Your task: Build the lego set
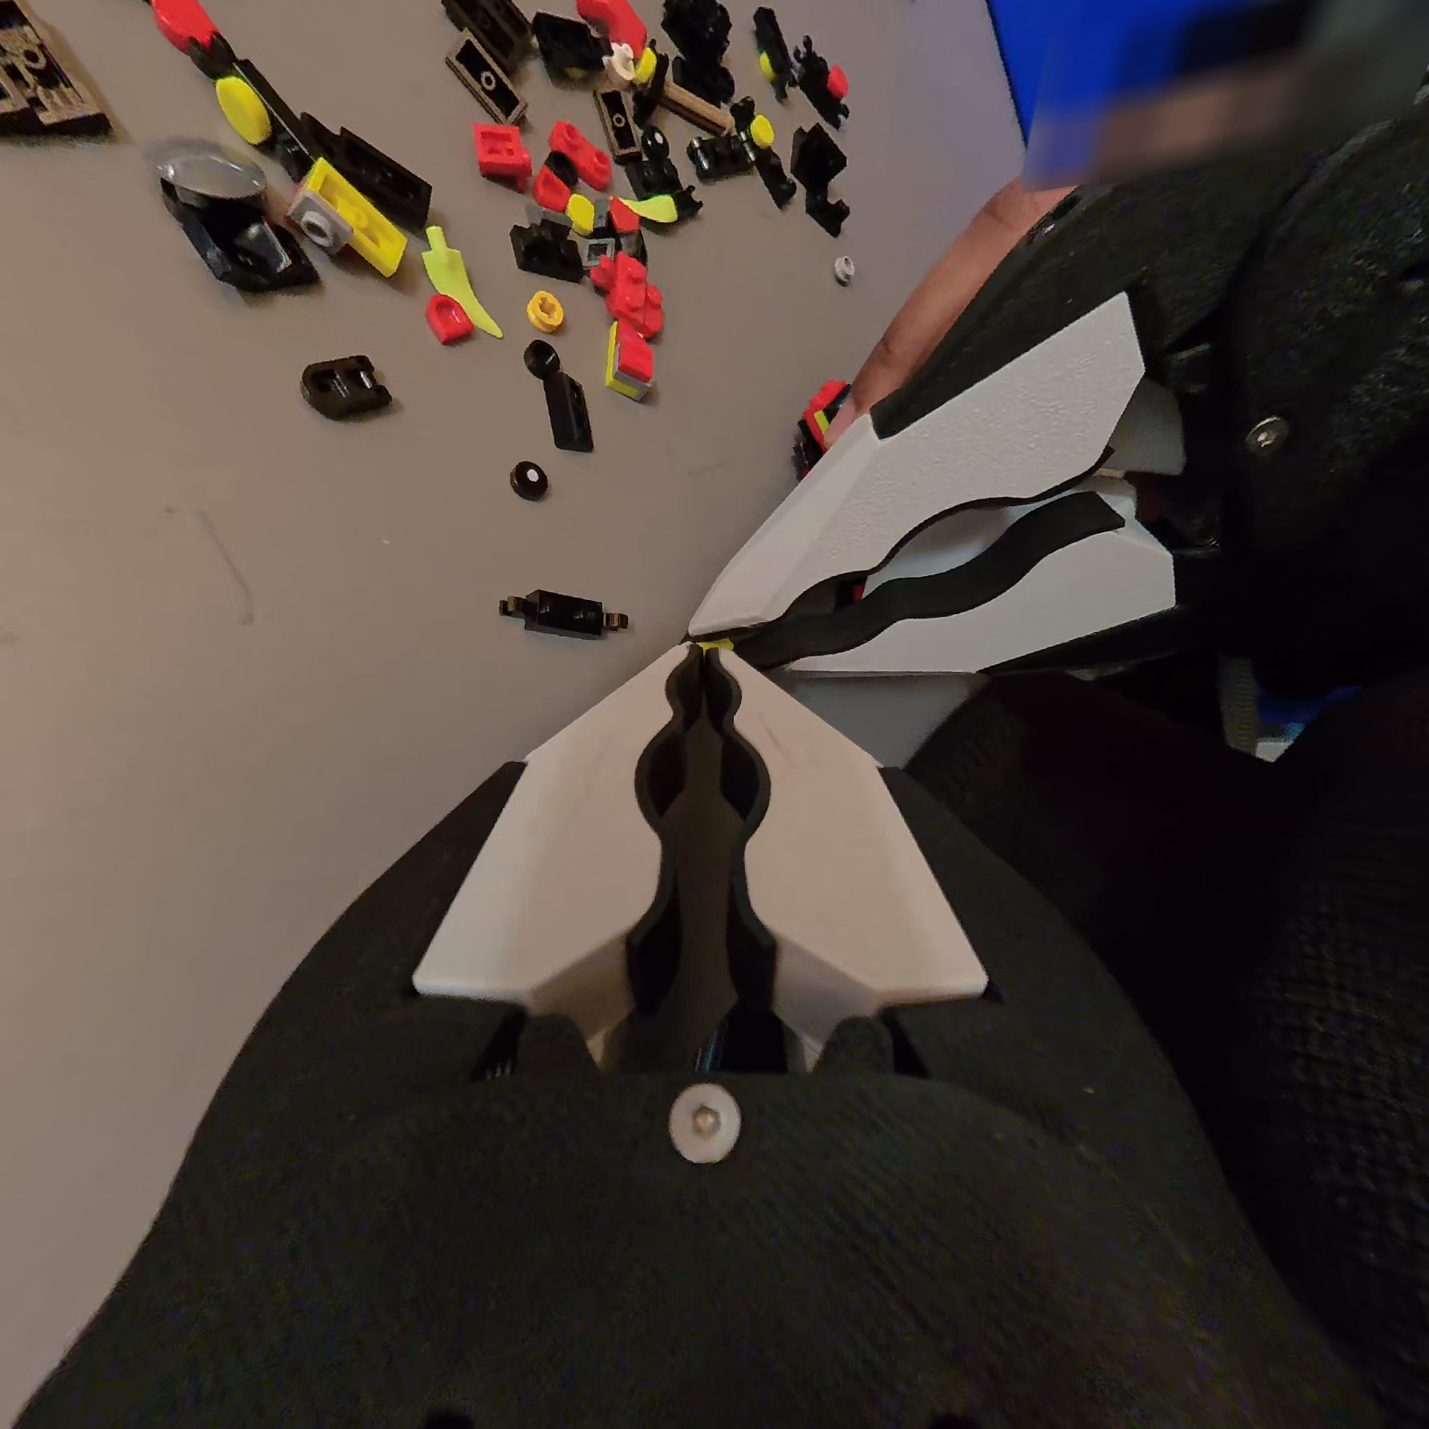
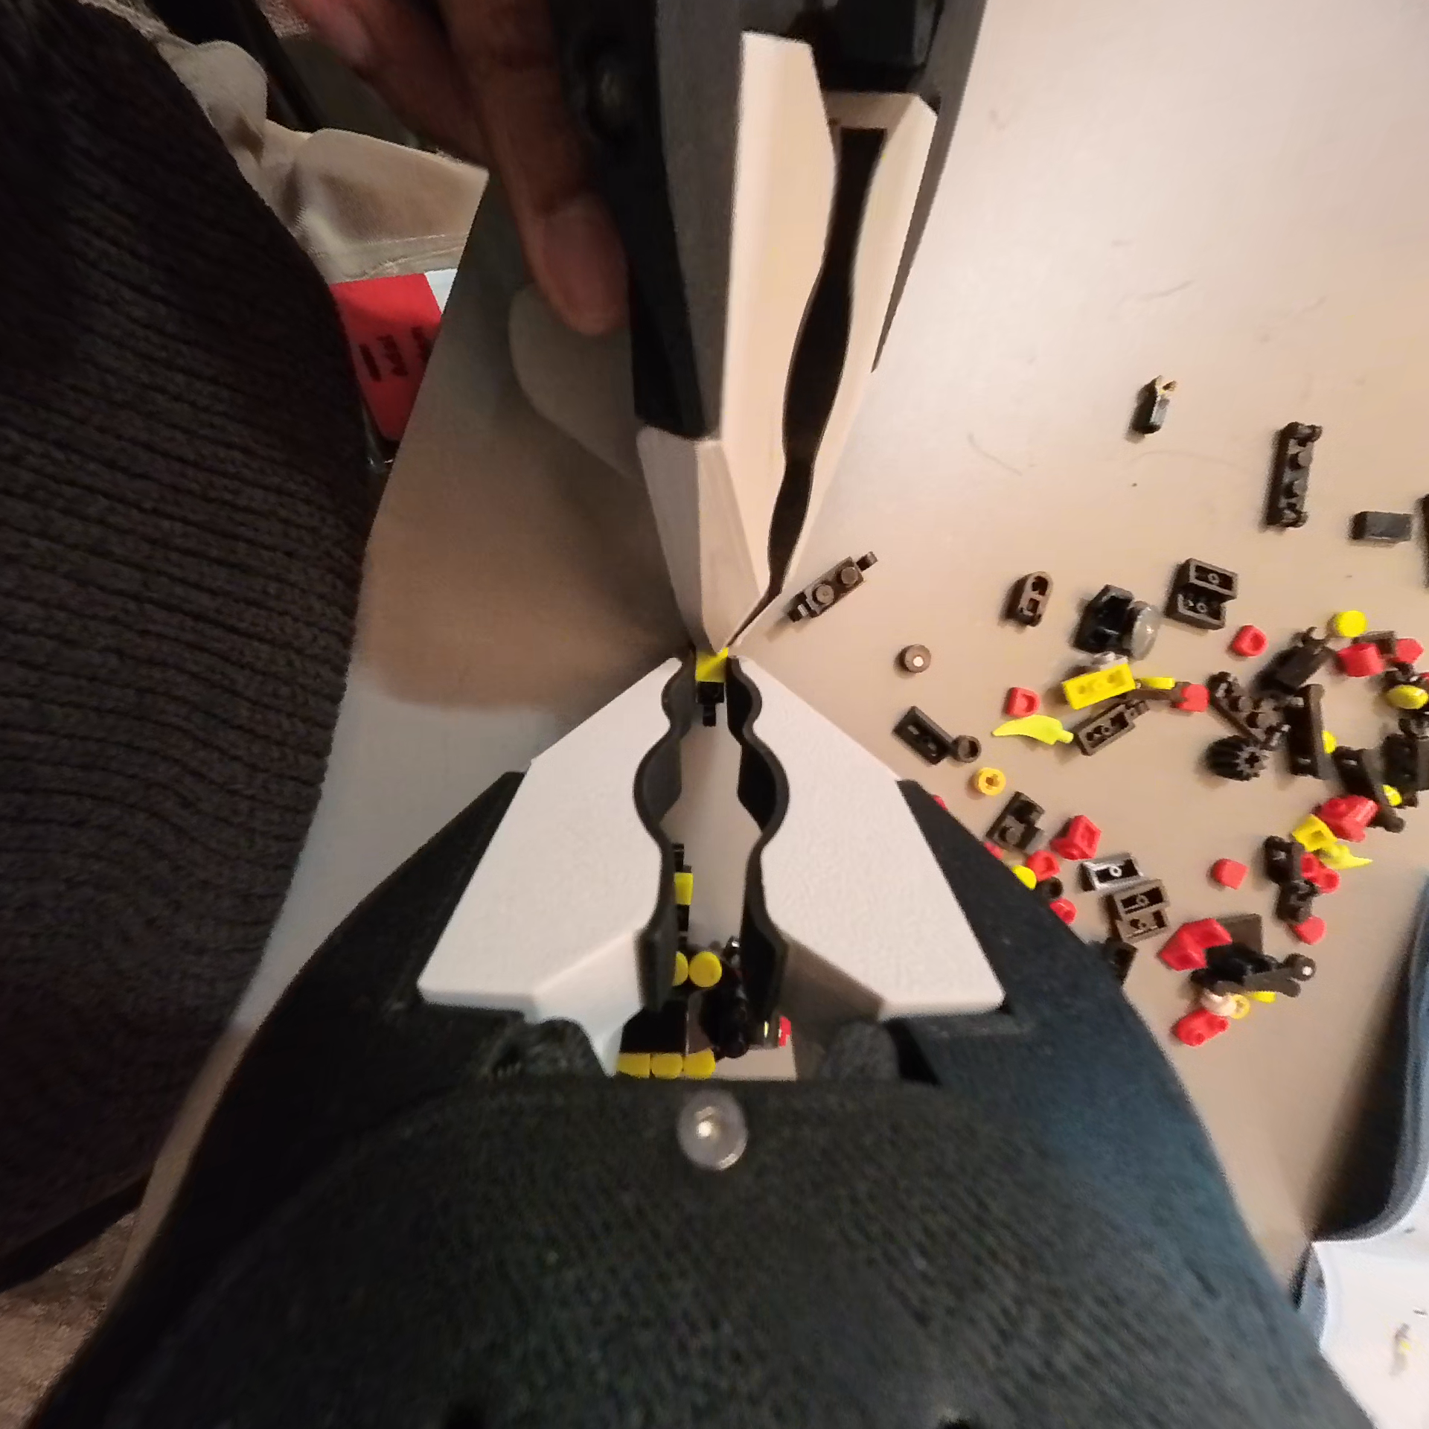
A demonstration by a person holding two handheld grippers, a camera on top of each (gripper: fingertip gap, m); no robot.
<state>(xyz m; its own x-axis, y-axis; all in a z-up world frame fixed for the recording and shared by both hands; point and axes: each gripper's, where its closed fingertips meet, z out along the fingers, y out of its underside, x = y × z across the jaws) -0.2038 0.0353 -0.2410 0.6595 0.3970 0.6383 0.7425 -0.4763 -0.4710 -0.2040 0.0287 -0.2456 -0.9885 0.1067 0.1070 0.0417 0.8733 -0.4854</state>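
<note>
The grey table (image 1: 193,696) is the biggest thing in view and carries a loose scatter of red, yellow and black bricks (image 1: 588,178), spread out flat with no box or tray around them. The two tongs meet tip to tip above the table's near edge. The right gripper (image 2: 711,676) is clamped on a small black and yellow lego piece (image 2: 710,680), and more of the part-built model (image 2: 696,1021) shows deep between its fingers. The left gripper (image 1: 705,648) is closed, its tips pinched on the yellow end of that same piece. A black clip brick (image 1: 563,613) lies just beside the tips.
</note>
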